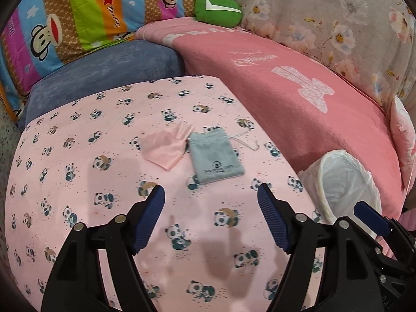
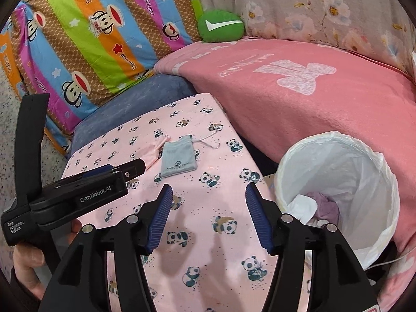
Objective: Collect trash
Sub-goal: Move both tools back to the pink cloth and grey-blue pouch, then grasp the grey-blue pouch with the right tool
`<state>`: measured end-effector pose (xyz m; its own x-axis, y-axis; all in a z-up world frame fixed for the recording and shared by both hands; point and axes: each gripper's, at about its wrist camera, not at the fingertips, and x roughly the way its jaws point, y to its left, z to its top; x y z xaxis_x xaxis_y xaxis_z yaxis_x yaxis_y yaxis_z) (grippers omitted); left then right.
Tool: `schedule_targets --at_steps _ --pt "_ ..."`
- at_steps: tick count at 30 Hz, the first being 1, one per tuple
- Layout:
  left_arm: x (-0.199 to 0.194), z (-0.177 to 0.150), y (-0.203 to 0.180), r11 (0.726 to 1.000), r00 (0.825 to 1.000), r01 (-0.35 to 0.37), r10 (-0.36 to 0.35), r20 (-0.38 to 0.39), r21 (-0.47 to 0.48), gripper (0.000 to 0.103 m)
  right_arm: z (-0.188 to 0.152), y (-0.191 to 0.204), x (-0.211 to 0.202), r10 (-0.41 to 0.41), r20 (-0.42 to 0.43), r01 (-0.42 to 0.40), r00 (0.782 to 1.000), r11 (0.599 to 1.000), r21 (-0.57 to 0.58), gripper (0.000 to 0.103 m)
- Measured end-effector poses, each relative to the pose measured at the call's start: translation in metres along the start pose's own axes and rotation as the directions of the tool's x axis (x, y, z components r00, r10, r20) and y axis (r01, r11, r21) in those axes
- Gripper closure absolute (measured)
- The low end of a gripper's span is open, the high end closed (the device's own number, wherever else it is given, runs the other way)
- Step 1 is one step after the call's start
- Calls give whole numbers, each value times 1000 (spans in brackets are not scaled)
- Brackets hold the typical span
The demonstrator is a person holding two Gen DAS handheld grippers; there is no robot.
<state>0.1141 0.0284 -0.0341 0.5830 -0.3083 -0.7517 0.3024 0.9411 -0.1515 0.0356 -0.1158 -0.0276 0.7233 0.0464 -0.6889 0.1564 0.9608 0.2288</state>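
Over the near panda-print cloth (image 1: 78, 182) we hold the left gripper (image 1: 211, 193) and right gripper (image 2: 208, 192), both spread, empty. Farther: grey pouch (image 1: 217, 156), pink mask (image 1: 162, 150). Right: lined bin (image 2: 338, 156) holding tissues (image 2: 304, 205).

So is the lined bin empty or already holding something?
Holding something: the bin has white paper and a purple crumpled piece at its bottom.
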Motion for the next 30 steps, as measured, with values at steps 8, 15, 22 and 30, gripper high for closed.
schedule_targets --at_steps 8,15,22,30 --pt "26 3 50 997 998 -56 53 -42 -52 28 5 39 53 23 -75 -26 997 999 -36 34" --pt "63 16 72 996 995 -67 63 -81 -54 28 14 65 114 13 -143 -24 990 997 -77 32" --pt "98 26 74 999 992 -40 35 -120 -33 28 21 76 168 -21 -187 5 982 996 -87 32" --pt "118 31 70 1000 992 -20 20 -123 3 29 25 71 196 -82 -182 66 980 993 -94 32"
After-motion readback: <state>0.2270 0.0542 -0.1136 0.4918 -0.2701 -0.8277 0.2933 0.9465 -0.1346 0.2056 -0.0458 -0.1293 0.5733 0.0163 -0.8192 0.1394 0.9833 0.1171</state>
